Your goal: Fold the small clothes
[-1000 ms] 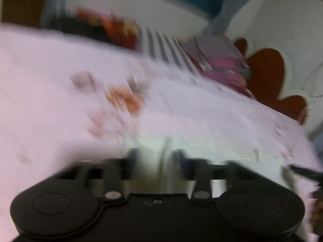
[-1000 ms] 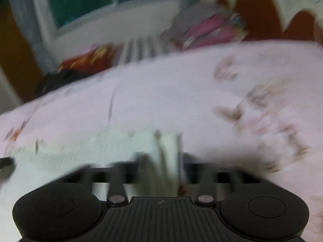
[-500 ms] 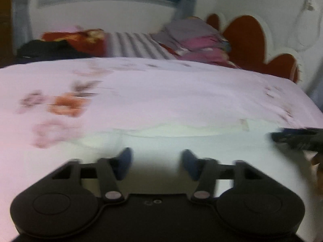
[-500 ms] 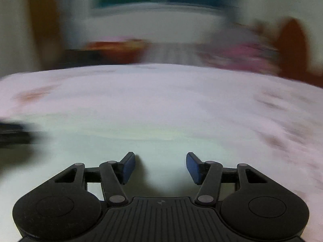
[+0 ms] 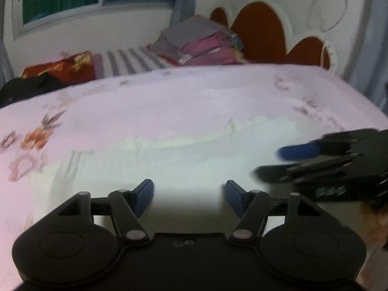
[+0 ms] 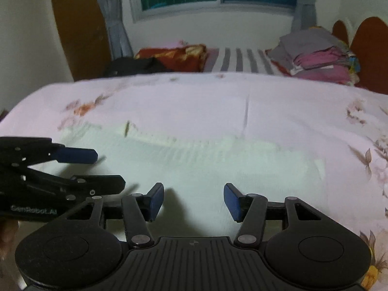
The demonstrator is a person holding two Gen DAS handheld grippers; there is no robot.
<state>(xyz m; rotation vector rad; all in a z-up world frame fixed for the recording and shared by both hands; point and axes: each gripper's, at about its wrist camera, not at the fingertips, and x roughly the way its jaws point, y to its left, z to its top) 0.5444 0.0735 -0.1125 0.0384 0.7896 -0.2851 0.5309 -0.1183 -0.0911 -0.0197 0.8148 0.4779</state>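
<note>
A pale, whitish-green small garment point(image 5: 184, 160) lies flat on the pink floral bedsheet point(image 5: 169, 97), just ahead of both grippers; it also shows in the right wrist view point(image 6: 194, 160). My left gripper point(image 5: 189, 197) is open and empty above the garment's near edge. My right gripper point(image 6: 192, 200) is open and empty over the garment too. The right gripper shows at the right edge of the left wrist view point(image 5: 322, 160), and the left gripper shows at the left edge of the right wrist view point(image 6: 60, 172).
At the far side of the bed lie a stack of folded grey and pink clothes point(image 5: 201, 43), a striped cloth point(image 5: 131, 60), a red floral pillow point(image 5: 60, 70) and a dark garment point(image 5: 26, 89). A headboard with brown panels point(image 5: 262, 36) stands at the right.
Both grippers were shut on the pale garment a second ago. They have opened, let it go, and the garment now lies flat on the bed.
</note>
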